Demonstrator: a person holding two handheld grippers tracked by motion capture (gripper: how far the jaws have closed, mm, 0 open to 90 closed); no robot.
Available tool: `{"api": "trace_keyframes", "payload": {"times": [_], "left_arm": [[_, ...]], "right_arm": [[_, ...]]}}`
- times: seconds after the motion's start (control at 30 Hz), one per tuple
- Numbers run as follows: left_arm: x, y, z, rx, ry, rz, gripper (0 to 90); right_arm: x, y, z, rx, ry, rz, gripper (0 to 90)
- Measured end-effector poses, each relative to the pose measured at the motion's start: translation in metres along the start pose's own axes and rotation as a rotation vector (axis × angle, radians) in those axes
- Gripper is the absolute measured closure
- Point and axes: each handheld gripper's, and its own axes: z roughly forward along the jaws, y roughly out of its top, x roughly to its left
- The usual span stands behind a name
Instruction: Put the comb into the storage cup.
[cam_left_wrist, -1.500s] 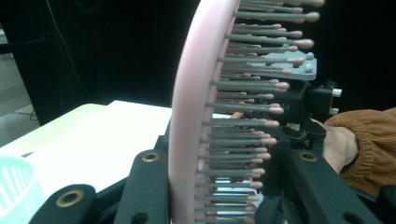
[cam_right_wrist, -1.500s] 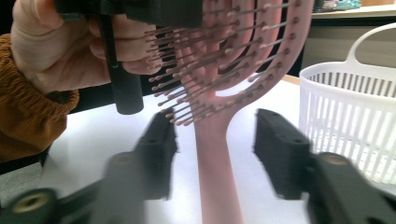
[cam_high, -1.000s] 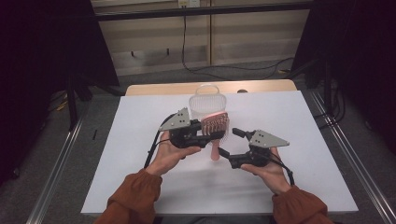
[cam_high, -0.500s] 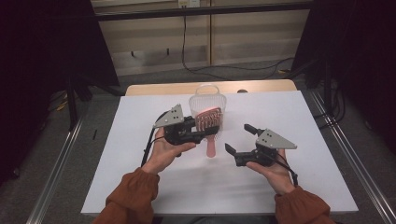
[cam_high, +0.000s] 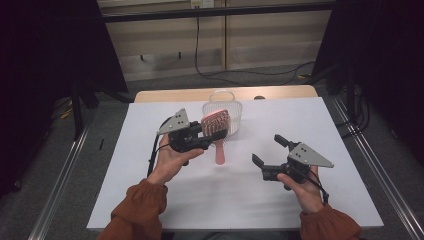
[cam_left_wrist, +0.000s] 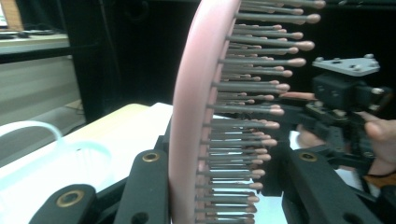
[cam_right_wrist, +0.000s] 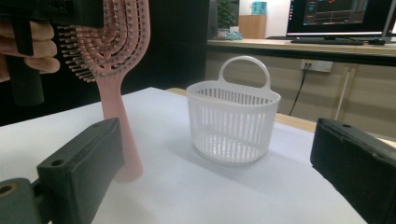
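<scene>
The brush hangs upright just before the basket, clamped by its head in your left hand-held gripper. Your right hand-held gripper, jaws just spread wide, holds nothing. Placement into the basket remains.

Both grippers are chunky black units, the left gripper and right gripper each topped with a grey three-cornered plate dotted with screws. Brass-ringed holes in the jaws, black cables trailing off, and rust-orange sleeves with ribbed cuffs.
</scene>
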Motion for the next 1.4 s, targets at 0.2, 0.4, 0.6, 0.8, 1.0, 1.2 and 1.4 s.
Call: {"api": "trace_keyframes", "payload": {"times": [0.2,0.4,0.6,0.8,1.0,1.2,1.4], "left_arm": [[0.003,0.002,-0.005,-0.012,0.010,0.007,64.0],[0.008,0.004,-0.010,-0.022,0.032,-0.009,64.0],[0.009,0.006,-0.011,-0.023,0.042,-0.009,64.0],[0.010,0.010,-0.011,-0.025,0.049,-0.007,64.0],[0.013,0.014,-0.013,-0.031,0.067,-0.008,64.0],[0.015,0.019,-0.011,-0.035,0.067,-0.006,64.0],[0.021,0.024,-0.009,-0.038,0.073,-0.018,64.1]], "right_arm": [[-0.004,-0.003,-0.014,-0.006,-0.039,0.013,1.6],[-0.006,-0.004,-0.025,-0.007,-0.072,0.009,1.4],[-0.009,-0.004,-0.037,-0.002,-0.106,-0.006,0.8],[-0.011,-0.005,-0.051,-0.012,-0.138,-0.006,0.0],[-0.017,-0.008,-0.062,-0.005,-0.190,-0.016,0.1],[-0.019,-0.009,-0.073,-0.012,-0.207,-0.014,0.0],[-0.020,-0.015,-0.078,0.004,-0.221,-0.028,0.2]]}}
